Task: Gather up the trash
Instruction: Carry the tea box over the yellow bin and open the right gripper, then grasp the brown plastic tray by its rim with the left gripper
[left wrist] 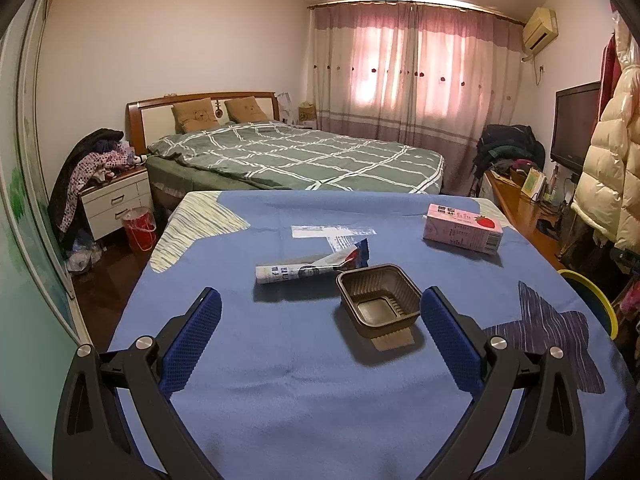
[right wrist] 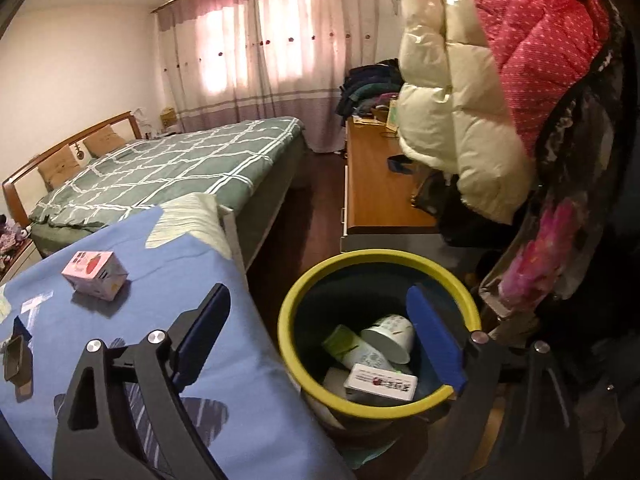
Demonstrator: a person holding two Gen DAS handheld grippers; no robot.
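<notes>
1. Left claw (left wrist: 320, 336) hangs low over the desk (left wrist: 280, 380), which has a blue cloth; jaws spread wide, nothing gripped.
2. Brown plastic tray (left wrist: 378, 304) sits on the cloth between the left claw's blue pads (left wrist: 192, 340), close against the right-hand pad; whether it touches, cannot tell.
3. Crumpled wrapper (left wrist: 312, 266) lies just behind the tray, near its back-left corner, flat on the cloth.
4. Pink carton (left wrist: 462, 230) with a strawberry print lies on its side further back toward the right of the desk, well apart from tray and wrapper.
5. Right claw (right wrist: 320, 340) is over the desk's edge and the bin; jaws wide apart, empty. One finger over the cloth, the other over the bin's opening.
6. Yellow-rimmed bin (right wrist: 320, 280) stands on the floor just beside the desk. Inside: white cup (right wrist: 390, 336) on its side, green-and-white tube-like pack (right wrist: 348, 344), small white box (right wrist: 380, 384) with red print.
7. Right wrist view also shows the pink carton (right wrist: 94, 276) on the desk, and the tray (right wrist: 16, 356) at far left edge.
</notes>
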